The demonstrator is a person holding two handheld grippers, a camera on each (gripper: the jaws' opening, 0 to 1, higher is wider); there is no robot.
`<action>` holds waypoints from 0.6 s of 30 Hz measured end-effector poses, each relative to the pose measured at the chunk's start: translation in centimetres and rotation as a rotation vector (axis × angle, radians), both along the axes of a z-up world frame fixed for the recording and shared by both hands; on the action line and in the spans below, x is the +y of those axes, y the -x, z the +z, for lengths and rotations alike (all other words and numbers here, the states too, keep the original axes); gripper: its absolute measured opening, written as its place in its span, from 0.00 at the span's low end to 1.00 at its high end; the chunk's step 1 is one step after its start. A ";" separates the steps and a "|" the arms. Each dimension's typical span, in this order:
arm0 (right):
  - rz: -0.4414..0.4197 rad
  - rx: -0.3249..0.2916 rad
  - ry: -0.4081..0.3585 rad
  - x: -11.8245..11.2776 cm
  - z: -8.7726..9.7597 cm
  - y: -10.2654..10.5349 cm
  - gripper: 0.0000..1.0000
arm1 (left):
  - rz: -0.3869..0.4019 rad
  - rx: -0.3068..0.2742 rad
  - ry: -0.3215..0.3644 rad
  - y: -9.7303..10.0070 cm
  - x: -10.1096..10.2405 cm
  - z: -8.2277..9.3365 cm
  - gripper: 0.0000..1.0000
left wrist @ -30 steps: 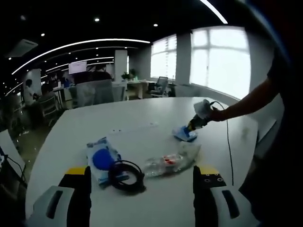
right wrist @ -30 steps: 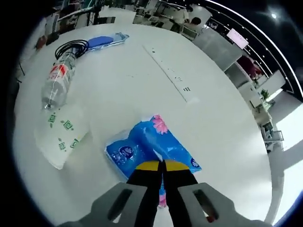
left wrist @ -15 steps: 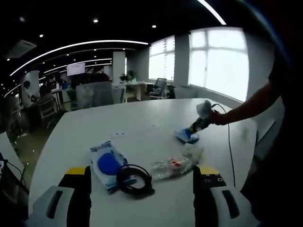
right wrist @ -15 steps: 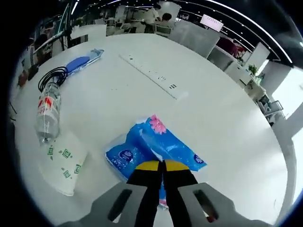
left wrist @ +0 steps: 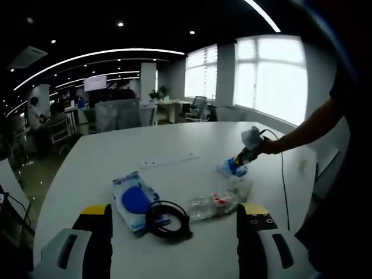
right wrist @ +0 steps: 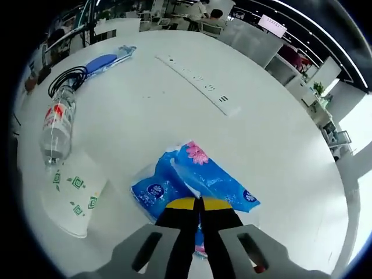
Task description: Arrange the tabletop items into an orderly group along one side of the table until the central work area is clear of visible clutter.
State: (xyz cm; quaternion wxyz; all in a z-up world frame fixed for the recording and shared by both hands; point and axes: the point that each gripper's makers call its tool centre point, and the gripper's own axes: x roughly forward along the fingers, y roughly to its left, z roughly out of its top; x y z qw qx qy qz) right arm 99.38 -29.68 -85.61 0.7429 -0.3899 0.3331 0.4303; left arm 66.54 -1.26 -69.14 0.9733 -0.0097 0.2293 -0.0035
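Right claw point(right wrist: 198, 204) pinches the blue tissue pack's point(right wrist: 192, 181) near edge; left claw point(left wrist: 173, 216) gapes empty.

— What can't you see well here?
— The near end of the blue tissue pack point(right wrist: 195, 180) is hidden under the right gripper point(right wrist: 198, 204) — its jaws cover that edge. The words on the pack are too small to read.
— And the bottle?
— The plastic bottle point(left wrist: 214, 204) has a red label, too blurry to read. The black cable point(left wrist: 167, 218) covers a corner of the blue pouch point(left wrist: 135, 201).
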 end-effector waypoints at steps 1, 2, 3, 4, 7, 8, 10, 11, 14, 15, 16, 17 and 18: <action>0.003 0.002 0.002 0.0 0.0 0.1 0.00 | 0.002 -0.001 0.000 0.0 0.0 0.0 0.87; 0.009 0.010 -0.002 0.0 0.1 0.2 0.00 | 0.006 -0.003 0.001 0.0 0.1 0.1 0.87; 0.003 0.029 -0.009 0.1 -0.2 0.4 0.00 | 0.008 -0.003 0.000 0.0 0.0 0.2 0.87; 0.003 0.031 -0.011 0.1 -0.2 0.4 0.00 | 0.010 -0.003 -0.001 0.0 0.1 0.1 0.87; 0.007 0.024 -0.032 0.4 -0.1 0.3 0.01 | 0.017 0.004 -0.004 0.1 0.3 0.0 0.87; 0.007 0.028 -0.041 0.5 -0.1 0.5 0.03 | 0.017 0.006 -0.004 0.1 0.3 -0.1 0.87; 0.004 0.027 -0.048 0.5 -0.1 0.4 0.11 | 0.019 0.009 -0.007 0.1 0.3 -0.1 0.87; -0.002 0.022 -0.057 0.5 0.0 0.3 0.13 | 0.018 0.010 -0.008 0.1 0.2 0.0 0.87; -0.009 0.021 -0.086 0.5 0.6 0.2 0.19 | 0.016 0.014 -0.015 0.0 0.0 0.1 0.87; -0.010 0.014 -0.100 0.6 1.2 0.3 0.23 | 0.016 0.014 -0.016 -0.1 -0.1 0.1 0.87; -0.008 0.009 -0.105 0.6 1.6 0.4 0.28 | 0.017 0.013 -0.016 -0.1 -0.2 0.2 0.87; 0.001 -0.007 -0.113 0.7 2.0 0.4 0.33 | 0.017 0.012 -0.015 -0.1 -0.1 0.2 0.87; 0.006 -0.026 -0.117 0.7 2.5 0.6 0.39 | 0.017 0.010 -0.015 -0.1 -0.1 0.2 0.87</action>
